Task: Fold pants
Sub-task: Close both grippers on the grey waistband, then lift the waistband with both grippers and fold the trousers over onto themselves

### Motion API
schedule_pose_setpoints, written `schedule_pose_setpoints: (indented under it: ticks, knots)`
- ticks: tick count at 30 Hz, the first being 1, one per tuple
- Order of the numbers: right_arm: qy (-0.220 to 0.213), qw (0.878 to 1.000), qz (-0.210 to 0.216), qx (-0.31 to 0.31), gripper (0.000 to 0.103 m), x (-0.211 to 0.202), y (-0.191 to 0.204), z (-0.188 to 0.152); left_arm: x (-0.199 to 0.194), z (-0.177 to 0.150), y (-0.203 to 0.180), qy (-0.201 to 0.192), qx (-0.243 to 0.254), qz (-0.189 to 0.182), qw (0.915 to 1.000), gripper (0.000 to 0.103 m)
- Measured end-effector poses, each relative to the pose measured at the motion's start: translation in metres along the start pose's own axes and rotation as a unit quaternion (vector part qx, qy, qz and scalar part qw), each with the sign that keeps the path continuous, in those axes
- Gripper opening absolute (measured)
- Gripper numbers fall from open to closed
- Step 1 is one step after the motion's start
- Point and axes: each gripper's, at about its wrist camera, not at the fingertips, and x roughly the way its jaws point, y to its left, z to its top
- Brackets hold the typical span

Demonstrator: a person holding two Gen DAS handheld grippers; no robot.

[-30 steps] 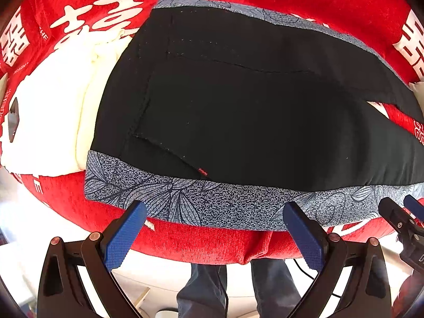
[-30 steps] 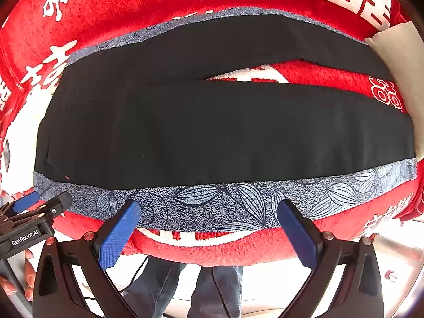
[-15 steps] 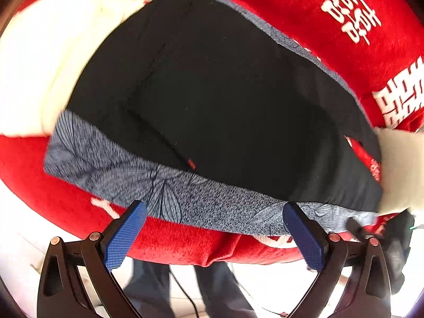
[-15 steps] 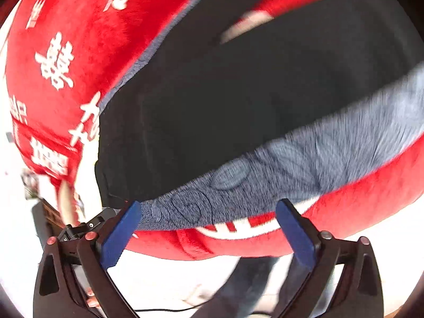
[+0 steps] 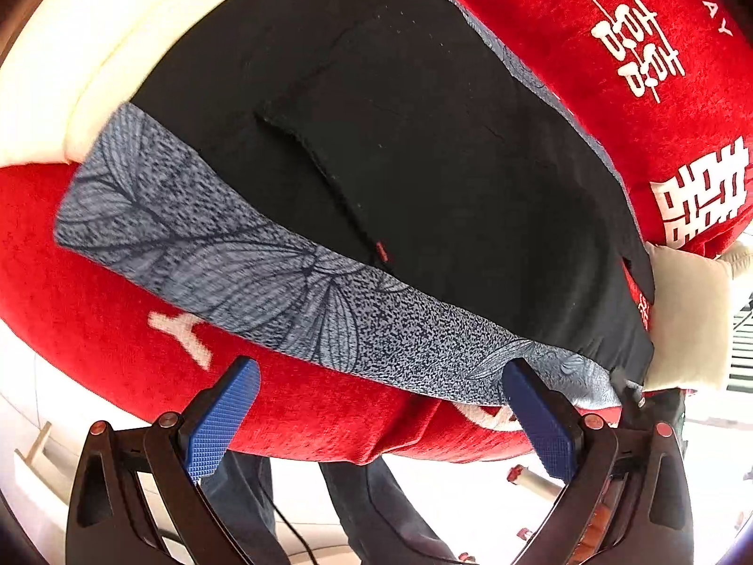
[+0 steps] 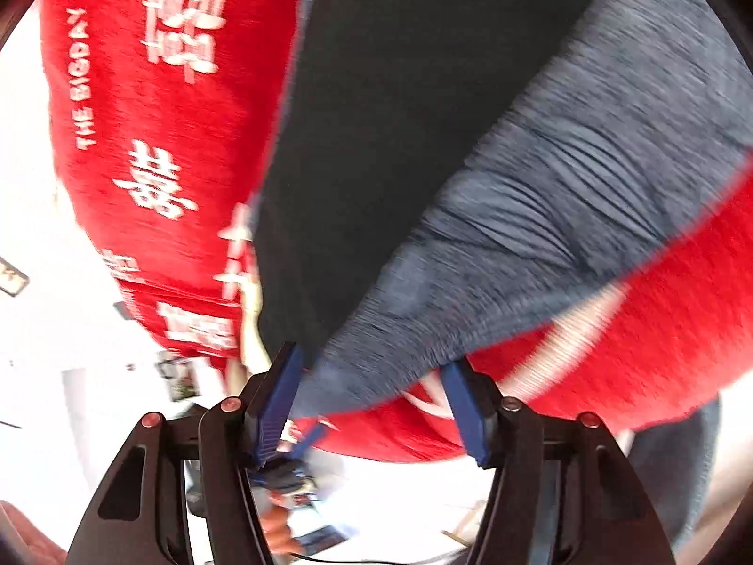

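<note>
Soft, limp black pants (image 5: 423, 150) lie flat across the red blanket (image 5: 94, 282) — best pinched at the leaf-print side band (image 5: 282, 282), where the right gripper (image 6: 367, 400) is closing around a corner, left gripper (image 5: 381, 414) spread empty.

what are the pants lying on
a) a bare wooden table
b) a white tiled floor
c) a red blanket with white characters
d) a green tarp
c: the black pants with their grey leaf-print band are spread on a red blanket printed with white characters.
</note>
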Motion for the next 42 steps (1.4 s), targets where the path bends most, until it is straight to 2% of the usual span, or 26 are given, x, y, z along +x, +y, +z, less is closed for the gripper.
schedule_pose_setpoints:
  ticks: [3,5,7,8,14,16,19,20,21,22,24,28,30,33,35,38,42]
  knots:
    - [0.012,1.0,-0.001,-0.006,0.065,0.012,0.003,0.011,0.008,-0.001,-0.004,0.006,-0.013,-0.011,0.9998,0.103]
    - [0.028,0.999,0.004,0.016,0.055,0.021,0.001,0.017,0.012,-0.002,-0.006,0.006,-0.02,-0.018,0.9996,0.103]
    - [0.038,0.999,0.0,0.027,0.013,0.022,0.0,0.021,0.016,0.0,-0.012,0.004,-0.026,-0.023,0.9994,0.103]
    - [0.041,0.999,0.001,0.033,0.01,0.022,0.001,0.022,0.017,0.001,-0.012,0.002,-0.03,-0.027,0.9992,0.103]
    - [0.062,0.996,0.054,0.027,0.01,0.005,0.027,0.028,0.014,0.006,-0.015,-0.022,-0.062,-0.045,0.9968,0.103]
    - [0.071,0.996,0.058,0.021,0.01,0.002,0.036,0.031,0.011,0.01,-0.01,-0.037,-0.087,-0.052,0.9942,0.103]
    - [0.087,0.995,0.054,0.012,0.01,0.001,0.04,0.035,0.002,0.018,-0.002,-0.074,-0.119,-0.042,0.9893,0.101]
    - [0.093,0.994,0.048,0.009,0.01,0.002,0.04,0.036,-0.001,0.021,-0.002,-0.083,-0.123,-0.036,0.9883,0.082]
    - [0.101,0.994,0.041,0.006,0.01,0.003,0.04,0.037,-0.002,0.025,-0.002,-0.085,-0.12,-0.035,0.9886,0.054]
    - [0.106,0.994,0.036,0.004,0.01,0.004,0.039,0.039,-0.003,0.03,-0.004,-0.077,-0.116,-0.024,0.99,0.044]
    - [0.113,0.993,0.029,-0.006,0.01,0.003,0.044,0.043,-0.012,0.035,-0.008,-0.083,-0.116,-0.018,0.9896,0.031]
    - [0.123,0.991,0.022,-0.042,0.01,0.0,0.075,0.062,-0.046,0.049,-0.037,-0.099,-0.091,-0.002,0.9909,0.029]
    - [0.124,0.99,0.021,-0.07,0.01,-0.004,0.098,0.078,-0.062,0.067,-0.057,-0.109,-0.078,0.007,0.991,0.029]
    - [0.12,0.985,0.013,-0.12,0.01,-0.007,0.138,0.112,-0.073,0.102,-0.077,-0.115,-0.072,-0.002,0.9908,0.029]
    - [0.112,0.983,0.005,-0.148,0.01,-0.005,0.157,0.136,-0.072,0.132,-0.091,-0.119,-0.058,-0.003,0.9911,0.029]
    - [0.106,0.98,-0.012,-0.168,0.01,0.013,0.175,0.175,-0.057,0.179,-0.11,-0.126,-0.018,0.018,0.9918,0.03]
    - [0.098,0.976,-0.057,-0.187,0.01,0.061,0.18,0.227,-0.025,0.233,-0.116,-0.116,0.003,0.038,0.9925,0.03]
